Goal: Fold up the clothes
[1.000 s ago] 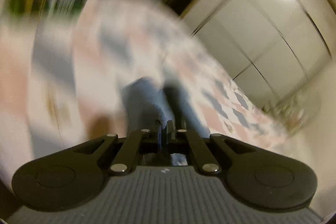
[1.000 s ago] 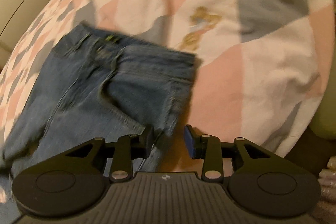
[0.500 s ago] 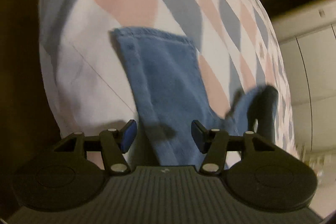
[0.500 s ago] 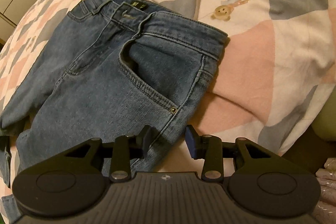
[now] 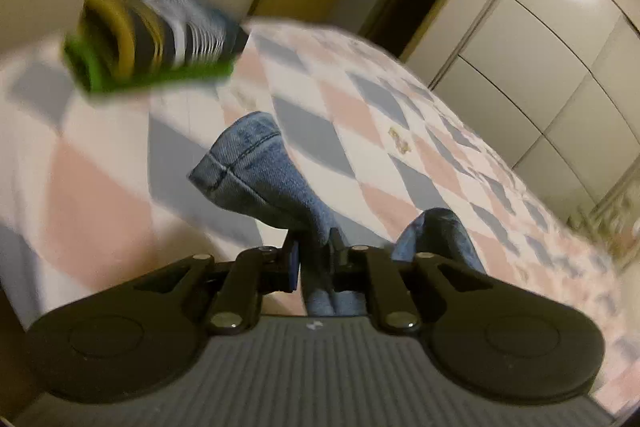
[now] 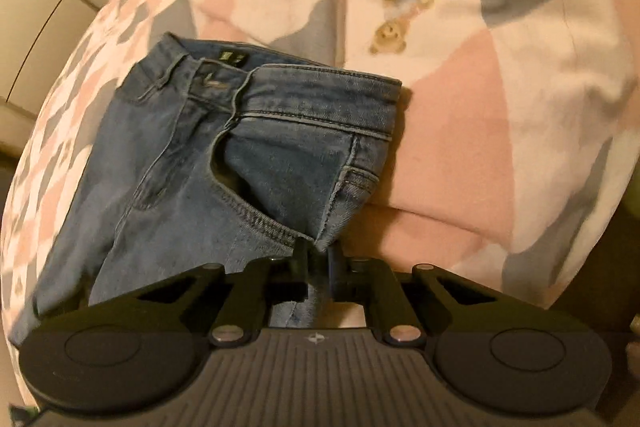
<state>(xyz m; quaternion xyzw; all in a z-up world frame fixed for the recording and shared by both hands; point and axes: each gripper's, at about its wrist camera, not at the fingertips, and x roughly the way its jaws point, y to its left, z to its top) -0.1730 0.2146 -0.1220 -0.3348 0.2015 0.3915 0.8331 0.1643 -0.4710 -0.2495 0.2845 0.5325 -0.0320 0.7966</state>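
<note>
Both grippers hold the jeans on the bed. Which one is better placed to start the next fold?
Probably the left gripper: it pinches a loose leg of the jeans, whose hem is lifted off the bedspread. The right gripper pins the hip edge, an anchor.

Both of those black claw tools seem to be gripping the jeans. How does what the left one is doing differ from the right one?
The left gripper pinches a trouser leg near its hem, while the right gripper pinches the hip edge beside the front pocket. The left's cloth rises off the bedspread; around the right, most of the jeans lie flat. Both have their fingers closed on denim.
</note>
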